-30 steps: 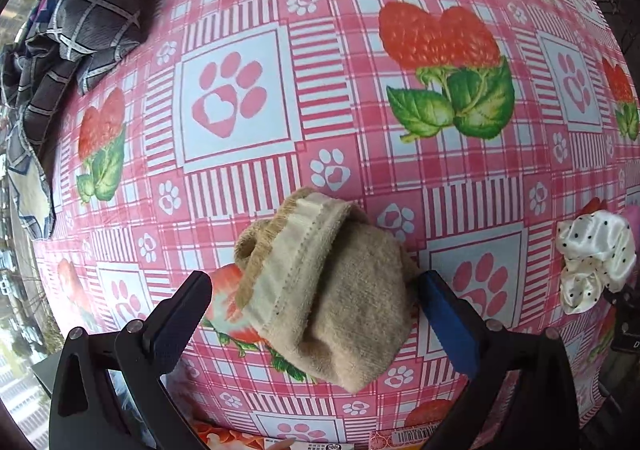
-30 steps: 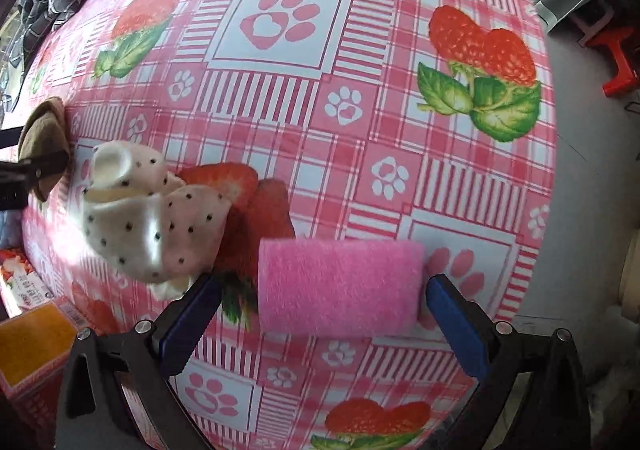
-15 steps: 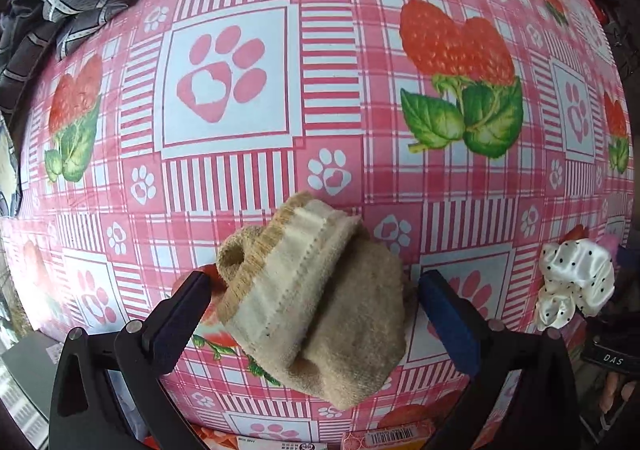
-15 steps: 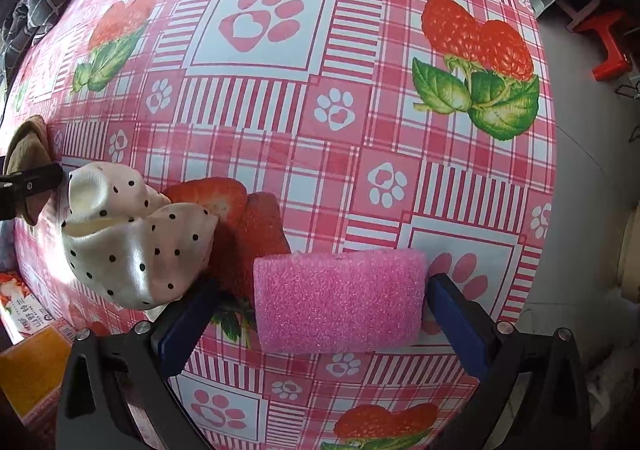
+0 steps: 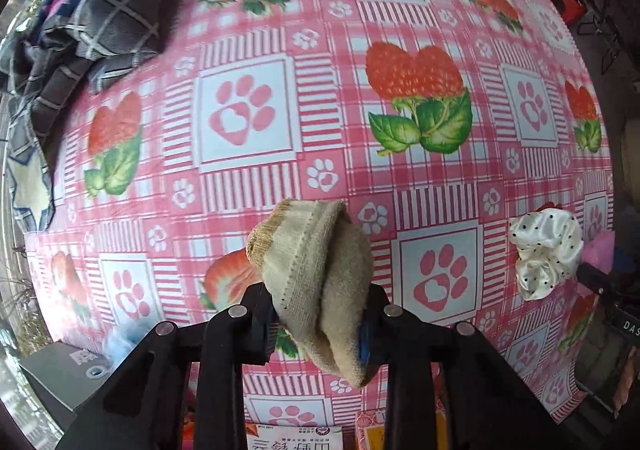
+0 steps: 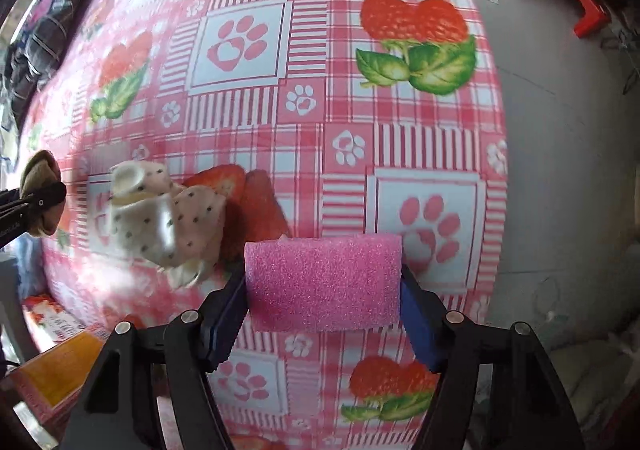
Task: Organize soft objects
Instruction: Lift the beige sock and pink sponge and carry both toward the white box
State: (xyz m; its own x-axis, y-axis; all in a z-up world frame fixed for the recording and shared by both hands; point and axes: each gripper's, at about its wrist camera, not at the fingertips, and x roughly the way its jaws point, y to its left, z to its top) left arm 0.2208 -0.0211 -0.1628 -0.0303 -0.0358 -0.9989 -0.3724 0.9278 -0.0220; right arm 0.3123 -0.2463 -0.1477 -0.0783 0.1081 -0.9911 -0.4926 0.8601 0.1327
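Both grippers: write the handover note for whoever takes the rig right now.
Left gripper: jaws closing, pads pressing on the beige sock.
Right gripper: jaws closing, pads at both ends of the pink sponge.
Scrunchie, white with dots: lies loose on the tablecloth between the two grippers.
Plaid cloth: heaped at the far left corner.
Done: sock and sponge gripped.
Left: put both away, then the scrunchie. No bin shows in either view.

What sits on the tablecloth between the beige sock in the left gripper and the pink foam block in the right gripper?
A white satin scrunchie with black dots lies between the beige sock and the pink foam block, seen in the right wrist view.
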